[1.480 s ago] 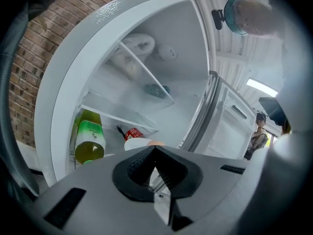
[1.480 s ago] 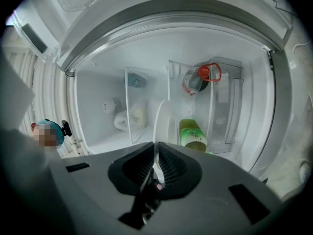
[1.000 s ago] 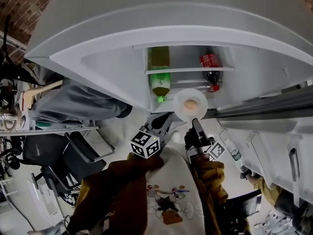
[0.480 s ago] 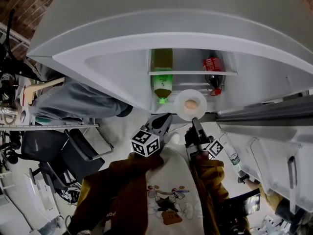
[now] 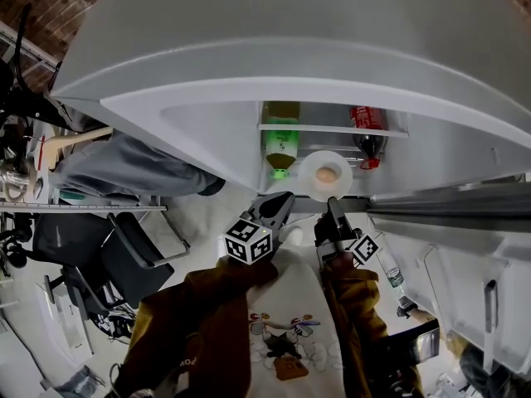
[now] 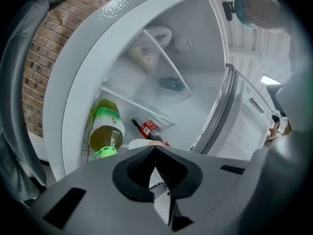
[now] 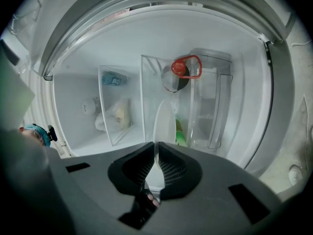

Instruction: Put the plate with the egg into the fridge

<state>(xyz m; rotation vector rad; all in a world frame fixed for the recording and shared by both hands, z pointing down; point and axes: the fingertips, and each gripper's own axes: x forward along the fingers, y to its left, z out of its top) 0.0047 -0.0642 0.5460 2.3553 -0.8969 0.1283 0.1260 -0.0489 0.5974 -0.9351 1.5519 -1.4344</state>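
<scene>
A white plate [image 5: 325, 175] with a brown egg [image 5: 327, 174] on it hangs at the mouth of the open fridge [image 5: 332, 139], just below the shelf with the bottles. My right gripper [image 5: 332, 210] is shut on the plate's near rim. In the right gripper view the plate [image 7: 164, 124] stands edge-on between the pads. My left gripper [image 5: 280, 206] is beside it to the left, shut and empty. In the left gripper view, the plate [image 6: 139, 143] and egg [image 6: 155, 142] peek just over that gripper's [image 6: 155, 150] tips.
A green-capped bottle of yellow drink [image 5: 280, 143] and a red-labelled cola bottle [image 5: 367, 131] lie on the fridge shelf. Deeper in are clear shelves and a bag [image 7: 117, 112]. The open fridge door [image 5: 465, 247] is at the right, and a rack and chair [image 5: 124, 264] at the left.
Both grippers and the plate have hardly moved. The fridge opening sits a little lower in the head view, so the plate is slightly closer to the bottle shelf.
</scene>
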